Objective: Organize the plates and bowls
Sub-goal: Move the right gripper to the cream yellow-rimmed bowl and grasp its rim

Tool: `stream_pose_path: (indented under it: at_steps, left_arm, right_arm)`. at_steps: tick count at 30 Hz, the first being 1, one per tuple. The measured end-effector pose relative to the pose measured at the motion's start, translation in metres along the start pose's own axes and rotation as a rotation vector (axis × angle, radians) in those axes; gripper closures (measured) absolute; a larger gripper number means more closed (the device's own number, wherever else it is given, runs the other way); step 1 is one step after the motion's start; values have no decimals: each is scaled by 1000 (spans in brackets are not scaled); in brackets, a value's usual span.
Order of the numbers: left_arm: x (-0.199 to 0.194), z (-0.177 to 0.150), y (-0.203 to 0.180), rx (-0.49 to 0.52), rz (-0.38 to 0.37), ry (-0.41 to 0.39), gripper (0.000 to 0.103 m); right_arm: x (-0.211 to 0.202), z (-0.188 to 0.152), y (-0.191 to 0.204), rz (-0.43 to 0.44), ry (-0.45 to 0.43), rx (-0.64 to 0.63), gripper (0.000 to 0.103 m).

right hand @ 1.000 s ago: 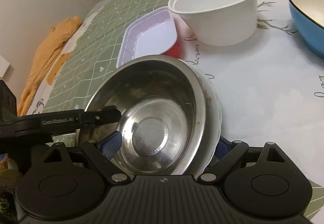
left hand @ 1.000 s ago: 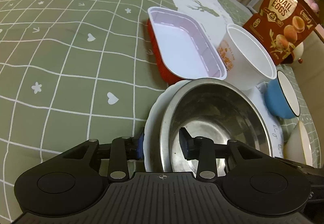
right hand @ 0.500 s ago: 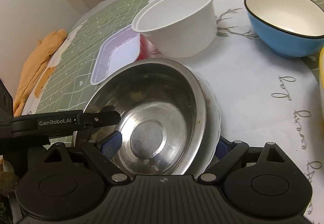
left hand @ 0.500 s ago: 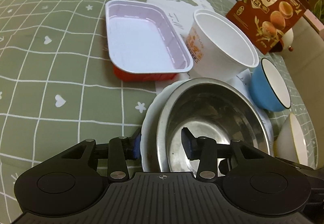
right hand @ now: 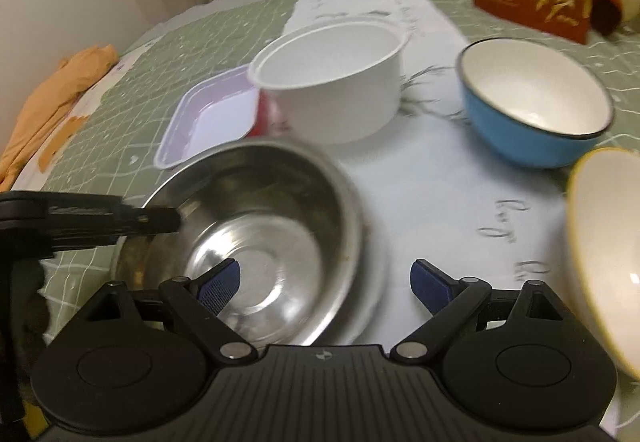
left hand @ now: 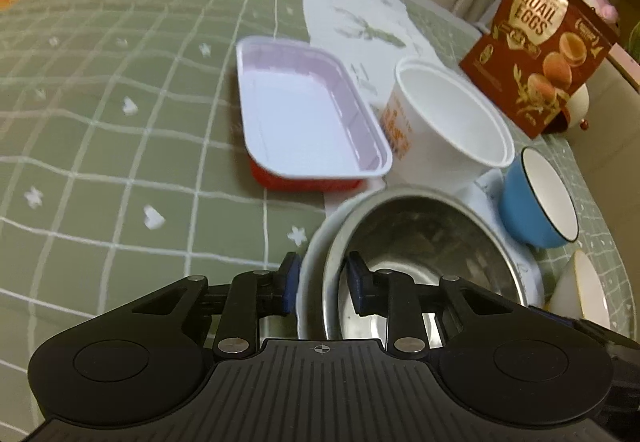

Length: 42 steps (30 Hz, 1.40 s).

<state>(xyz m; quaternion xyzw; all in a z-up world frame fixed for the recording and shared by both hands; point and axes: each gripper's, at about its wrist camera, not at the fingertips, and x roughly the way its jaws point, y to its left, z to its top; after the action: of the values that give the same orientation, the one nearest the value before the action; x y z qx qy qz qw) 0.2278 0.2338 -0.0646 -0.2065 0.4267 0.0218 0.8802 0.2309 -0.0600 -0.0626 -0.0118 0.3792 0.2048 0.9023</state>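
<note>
Your left gripper (left hand: pixel 320 282) is pinched on the near rims of the steel bowl (left hand: pixel 420 254) and the white plate (left hand: pixel 310 274) under it, one pad inside the bowl, one outside the plate, so the stack is carried as one piece. It sits at lower centre of the left view, mouth up; being round, it has no long axis.

Your right gripper (right hand: pixel 324 282) stands wide apart, holding nothing, one pad over the bowl's inside.

The rectangular tray (left hand: pixel 304 114) runs lengthwise away from you, beside the paper cup (left hand: pixel 452 122) and blue bowl (left hand: pixel 536 198).
</note>
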Motion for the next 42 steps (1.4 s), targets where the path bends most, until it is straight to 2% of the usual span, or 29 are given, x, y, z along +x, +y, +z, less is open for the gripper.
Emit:
stream_pose_path:
  at_steps: [1, 4, 8, 11, 14, 18, 21, 26, 35, 42]
  left_arm:
    - [-6, 1, -3, 10, 10, -20, 78]
    - [-24, 6, -17, 37, 24, -84, 79]
    - [-36, 12, -45, 52, -50, -124, 79]
    - [-32, 13, -75, 73, -126, -112, 78]
    - [-24, 7, -109, 117, -163, -79, 78]
    - [-16, -6, -147, 146, -209, -65, 78]
    - [-8, -18, -168, 133, -235, -57, 78]
    - [12, -34, -198, 130, -252, -6, 78]
    - [38, -48, -231, 171, -248, 58, 78]
    - [62, -58, -244, 213, -185, 104, 78]
  right_arm:
    - [-5, 1, -4, -13, -18, 13, 10]
    - [-28, 6, -18, -39, -110, 38, 10]
    - [-61, 15, -38, -93, -229, 33, 10]
    - [-81, 16, -58, -175, -292, 25, 10]
    - [-94, 16, -92, -244, -314, 49, 10]
    - [-116, 13, -150, -211, -324, 163, 9]
    - [-122, 5, -195, -145, -314, 274, 7]
    - [-98, -3, -245, -64, -200, 369, 7]
    - [-68, -22, -256, -11, -106, 381, 7]
    - [-56, -29, -259, -20, -49, 328, 5]
